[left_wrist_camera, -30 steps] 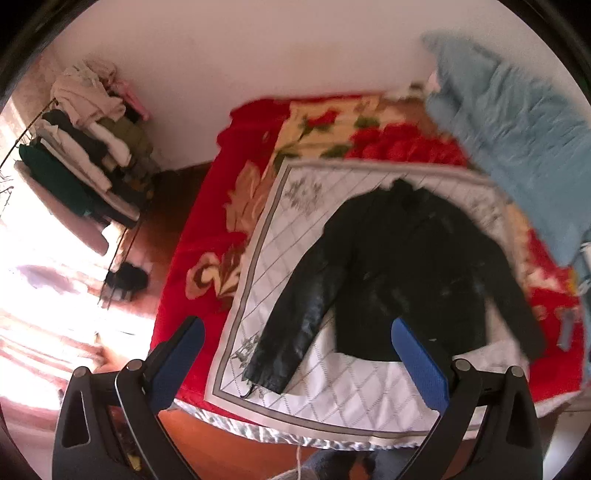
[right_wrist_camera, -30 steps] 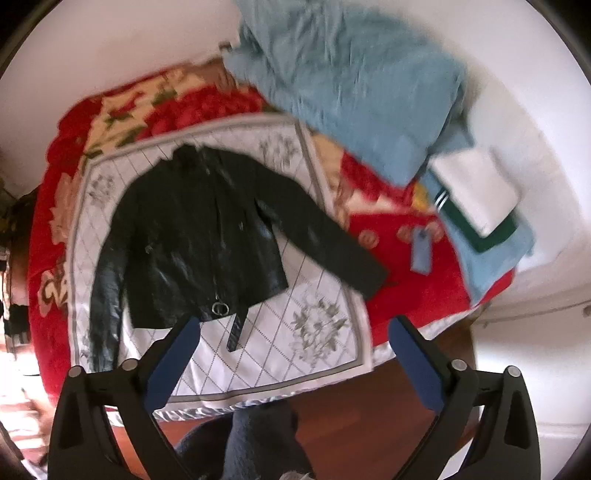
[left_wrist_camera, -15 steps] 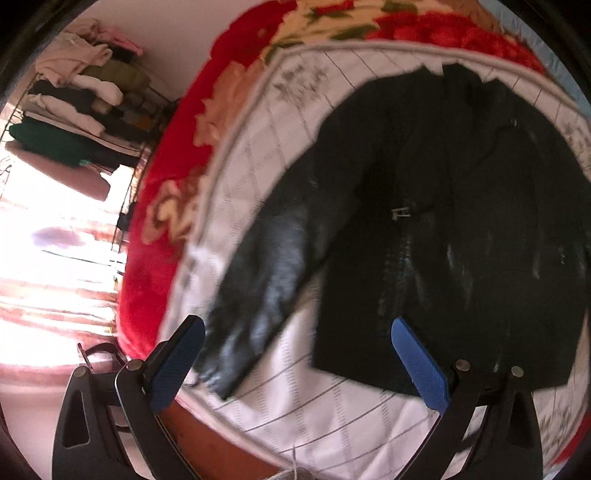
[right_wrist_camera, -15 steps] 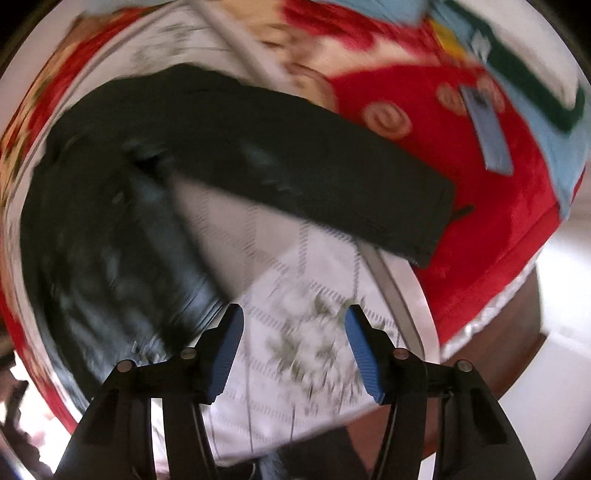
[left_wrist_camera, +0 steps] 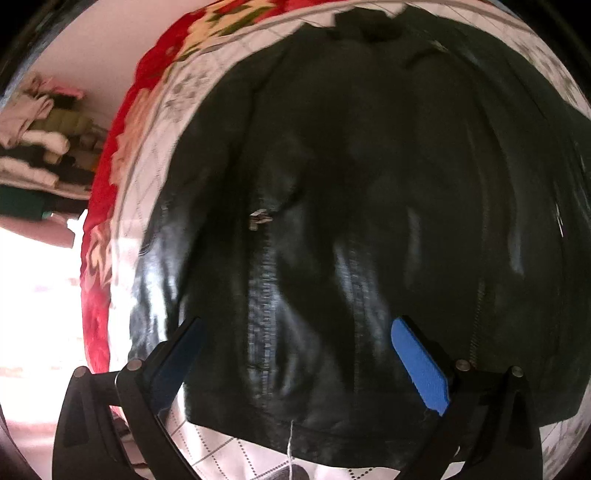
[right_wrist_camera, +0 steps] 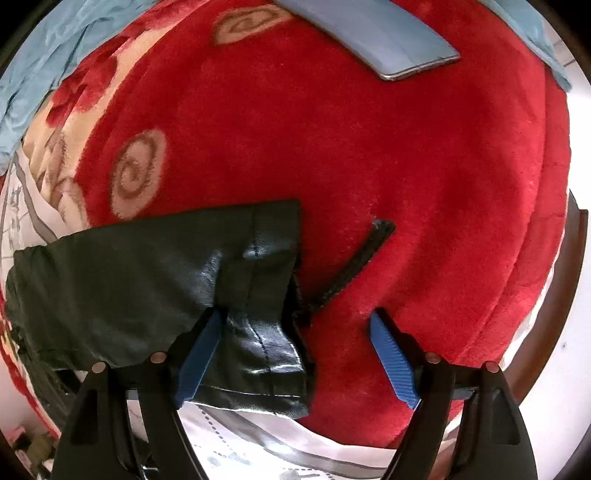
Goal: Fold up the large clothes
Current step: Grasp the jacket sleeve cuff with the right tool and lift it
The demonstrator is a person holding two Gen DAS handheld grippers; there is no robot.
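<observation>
Left wrist view: black jacket spread flat on a white patterned sheet over a red blanket on the bed, filling most of the frame, collar at top center, hem along the bottom. Left gripper spread wide above the lower body of the jacket, nothing between the pads, no contact visible. Clothes rack at far left edge.

Right wrist view: jacket sleeve running in from the left, cuff at lower center, partly on the red blanket and partly on the white sheet. Right gripper pointing down at the cuff, jaws apart and just been widening; left pad pressing into the sleeve, cuff end lying in the gap, right pad clear over bare blanket, so no pinch yet. Black strap just right of the cuff; flat blue object at top.

Judged step: reaching for the first fold, sleeve not yet lifted. Next move: closing on the cuff, then carrying it across onto the jacket body.
</observation>
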